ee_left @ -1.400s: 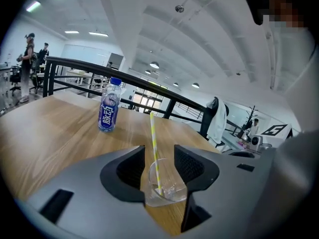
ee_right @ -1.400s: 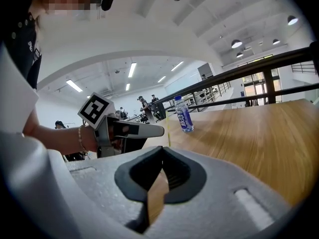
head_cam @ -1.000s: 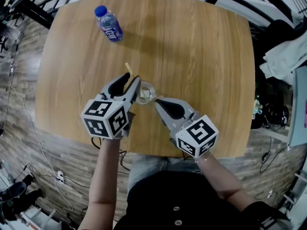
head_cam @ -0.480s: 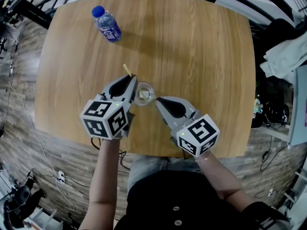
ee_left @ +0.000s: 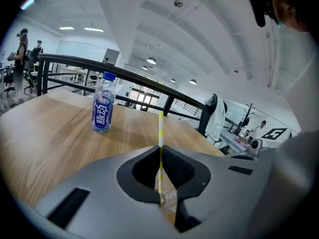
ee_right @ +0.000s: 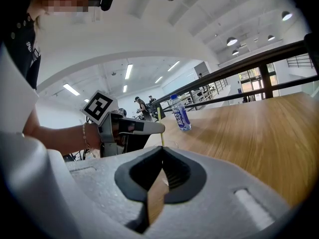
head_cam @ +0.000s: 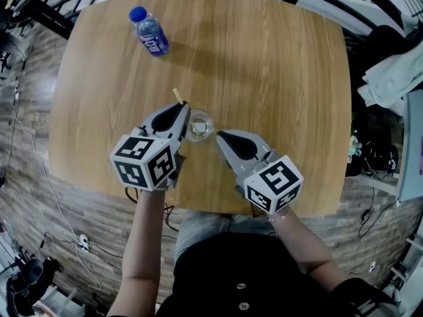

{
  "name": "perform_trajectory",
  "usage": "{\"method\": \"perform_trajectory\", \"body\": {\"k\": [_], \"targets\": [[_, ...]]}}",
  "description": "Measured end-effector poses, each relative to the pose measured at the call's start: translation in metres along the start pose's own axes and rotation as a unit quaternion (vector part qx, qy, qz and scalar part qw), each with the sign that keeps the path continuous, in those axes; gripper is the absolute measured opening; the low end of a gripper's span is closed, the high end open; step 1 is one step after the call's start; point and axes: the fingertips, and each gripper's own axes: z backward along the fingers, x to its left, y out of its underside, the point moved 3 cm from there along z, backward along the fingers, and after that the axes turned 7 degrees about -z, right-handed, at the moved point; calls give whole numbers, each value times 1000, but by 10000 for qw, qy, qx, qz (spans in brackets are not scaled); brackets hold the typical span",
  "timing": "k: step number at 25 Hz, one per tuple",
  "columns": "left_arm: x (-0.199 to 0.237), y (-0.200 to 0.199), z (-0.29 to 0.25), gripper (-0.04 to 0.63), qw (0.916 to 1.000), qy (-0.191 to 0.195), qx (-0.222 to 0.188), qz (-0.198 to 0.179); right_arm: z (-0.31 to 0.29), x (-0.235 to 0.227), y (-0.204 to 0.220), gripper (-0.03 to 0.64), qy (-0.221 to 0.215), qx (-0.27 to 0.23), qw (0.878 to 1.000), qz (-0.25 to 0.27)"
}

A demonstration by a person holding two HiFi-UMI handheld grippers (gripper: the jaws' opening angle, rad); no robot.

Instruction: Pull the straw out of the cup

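A clear plastic cup stands on the wooden table, with a yellow-and-white striped straw leaning out of it to the upper left. My left gripper has just been closing and its jaws now pinch the straw above the cup. My right gripper reaches the cup's right rim with its jaws together, apparently pinching the thin wall. In the right gripper view, the right gripper has the straw just beyond its tips.
A small water bottle with a blue cap and label stands at the table's far left, also seen as the bottle in the left gripper view. A dark railing runs behind the table. Cables lie on the floor to the left.
The left gripper's jaws, wide apart a second ago, have closed onto the straw. Both hands, the cup and the right gripper stay where they were.
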Motion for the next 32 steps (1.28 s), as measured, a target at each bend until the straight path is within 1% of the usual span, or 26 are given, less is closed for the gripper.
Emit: {"method": "perform_trajectory", "body": {"k": [9, 18, 24, 28, 32], "targets": [[-10, -9, 16, 29, 9994, 147, -314, 38, 8, 8, -3, -2, -11, -75, 9999, 105], [-20, -17, 38, 29, 9976, 127, -679, -26, 19, 21, -3, -2, -48, -108, 9997, 212], [-23, -27, 60, 29, 9934, 101, -1138, 24, 26, 28, -5, -2, -21, -126, 9995, 289], [-20, -34, 74, 29, 9894, 64, -1433, 204, 28, 32, -7, -2, -13, -146, 9993, 354], [-17, -41, 90, 29, 9831, -12, -1796, 363, 29, 38, -9, -2, -26, -168, 9990, 416]]}}
